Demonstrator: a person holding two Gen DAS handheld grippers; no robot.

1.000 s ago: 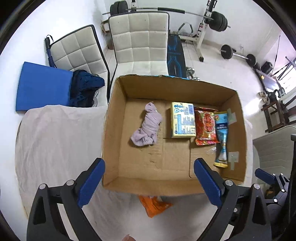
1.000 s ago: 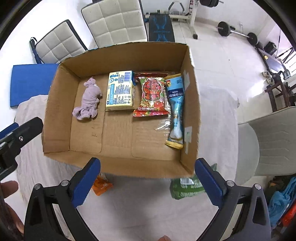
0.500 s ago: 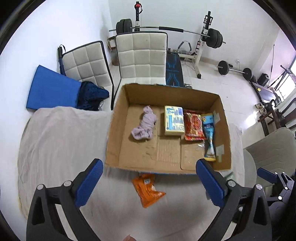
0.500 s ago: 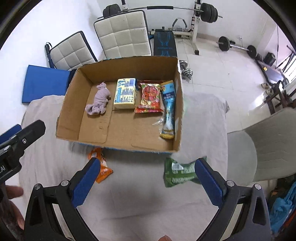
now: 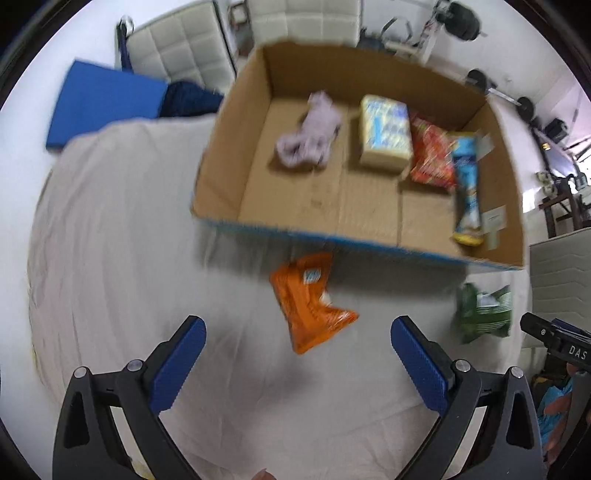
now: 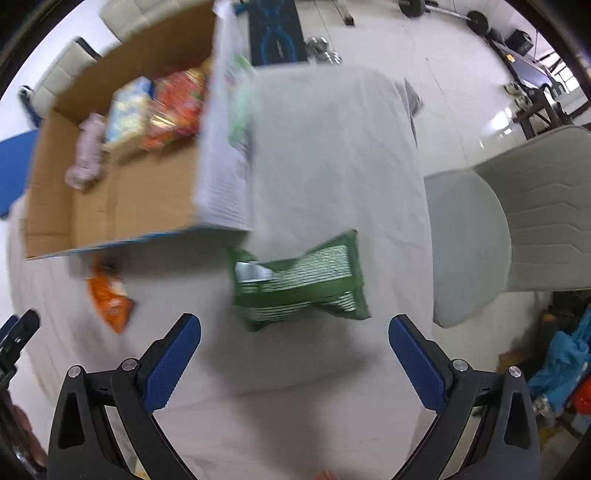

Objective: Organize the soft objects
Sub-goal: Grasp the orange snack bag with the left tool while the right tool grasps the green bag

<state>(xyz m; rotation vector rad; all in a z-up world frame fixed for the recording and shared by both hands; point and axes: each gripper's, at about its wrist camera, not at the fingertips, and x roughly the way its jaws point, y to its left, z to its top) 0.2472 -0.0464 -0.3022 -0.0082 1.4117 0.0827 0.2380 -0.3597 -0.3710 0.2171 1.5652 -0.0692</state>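
An orange snack bag (image 5: 312,301) lies on the pale cloth in front of the cardboard box (image 5: 236,155). My left gripper (image 5: 297,341) hangs open just above and near it, nothing between its blue pads. A green snack bag (image 6: 301,282) lies by the box's near right corner, just ahead of my open right gripper (image 6: 293,341). Inside the box lie a lilac cloth bundle (image 5: 310,134), a yellow packet (image 5: 386,134), a red packet (image 5: 430,158) and a blue tube-shaped pack (image 5: 467,184). The right wrist view also shows the orange bag (image 6: 109,295) and the box (image 6: 155,199).
A pale cloth (image 5: 110,258) covers the table. White padded chairs (image 5: 177,51) and a blue mat (image 5: 99,99) stand behind it, and a grey chair (image 6: 517,221) stands at the right. Gym weights (image 6: 476,20) lie on the floor beyond.
Both grippers have pulled back from over the box and come down toward the cloth. The orange and green bags, once half hidden by the box, now lie in full view, close ahead of the grippers.
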